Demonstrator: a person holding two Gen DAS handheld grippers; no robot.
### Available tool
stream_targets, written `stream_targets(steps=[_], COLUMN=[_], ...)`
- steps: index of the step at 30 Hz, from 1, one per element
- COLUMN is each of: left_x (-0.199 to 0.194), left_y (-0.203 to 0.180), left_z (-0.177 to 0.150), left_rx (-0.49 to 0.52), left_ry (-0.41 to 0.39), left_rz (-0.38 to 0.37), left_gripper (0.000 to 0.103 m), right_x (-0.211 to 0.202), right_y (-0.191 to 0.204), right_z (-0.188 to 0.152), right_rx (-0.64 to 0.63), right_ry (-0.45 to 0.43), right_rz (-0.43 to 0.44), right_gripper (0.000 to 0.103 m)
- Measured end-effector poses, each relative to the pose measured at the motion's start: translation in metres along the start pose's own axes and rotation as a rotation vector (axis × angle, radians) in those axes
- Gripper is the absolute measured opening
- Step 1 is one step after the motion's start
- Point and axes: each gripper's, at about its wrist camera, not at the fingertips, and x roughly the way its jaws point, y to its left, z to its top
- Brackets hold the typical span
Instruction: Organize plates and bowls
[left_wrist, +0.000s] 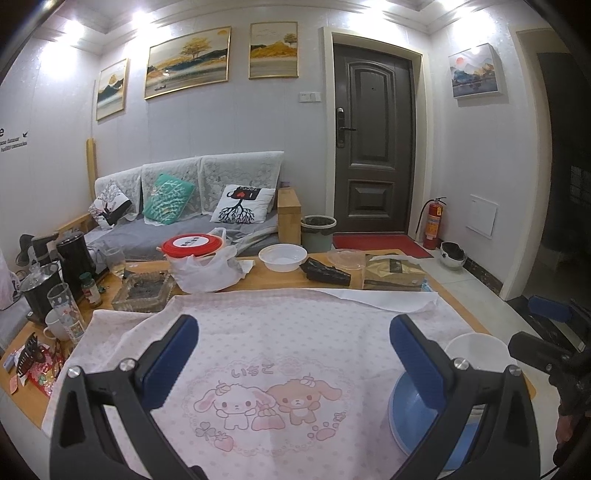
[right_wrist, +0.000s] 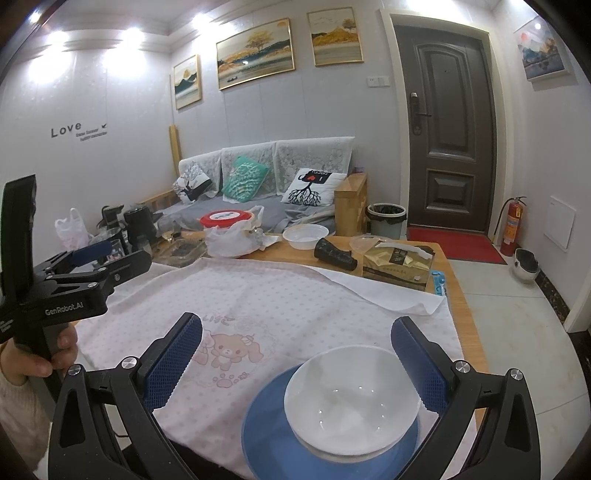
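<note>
The white bowl (right_wrist: 352, 397) sat inside the blue plate (right_wrist: 266, 439), already stacked, near the front right corner of the pink cloth (right_wrist: 258, 295) on the table (right_wrist: 456, 291). The right gripper (right_wrist: 295, 363) hung just above and behind it, spread wide, holding nothing, its right pad close beside the bowl's rim. The left gripper (left_wrist: 293, 354) was wide too and empty, over the cartoon print well left of the stack. Looked pretty much done to me, or about to move the stack. Risk from here, I'd guess: that pad clips the rim and the bowl slides on the glossy plate, or the loose cloth drags and takes the stack toward the table edge, which wasn't far. Another bowl (left_wrist: 282, 257) sat back among the clutter
</note>
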Motion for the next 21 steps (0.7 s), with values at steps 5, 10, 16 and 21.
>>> stream_targets(steps=[5,10,16,21], left_x=[-0.0015,-0.0019,-0.0026,-0.0055], left_y=[-0.0002,-0.0003,-0.0004,-0.0004], left_z=[-0.0003,-0.0003,0.0001,0.0013], left_rx=[0.003,0.004,0.006,0.007], left_ry=[-0.003,-0.004,-0.004,-0.008], left_rz=[-0.002,-0.001,0.0,0.003], left_gripper=[0.103,0.103,0.103,0.103], right_x=[0.0001,0.0001,-0.0001,-0.0003], right_y=[-0.0002,-0.0006,-0.0006,-0.0005], right_z=[-0.0001,-0.0003,-0.0004,-0.0008], right_rx=[0.002,0.0,0.001,-0.001], right_ry=[-0.001,0.0,-0.001,-0.001], right_rz=[-0.001,0.0,0.0,0.0], right_gripper=[0.102,0.102,0.102,0.102])
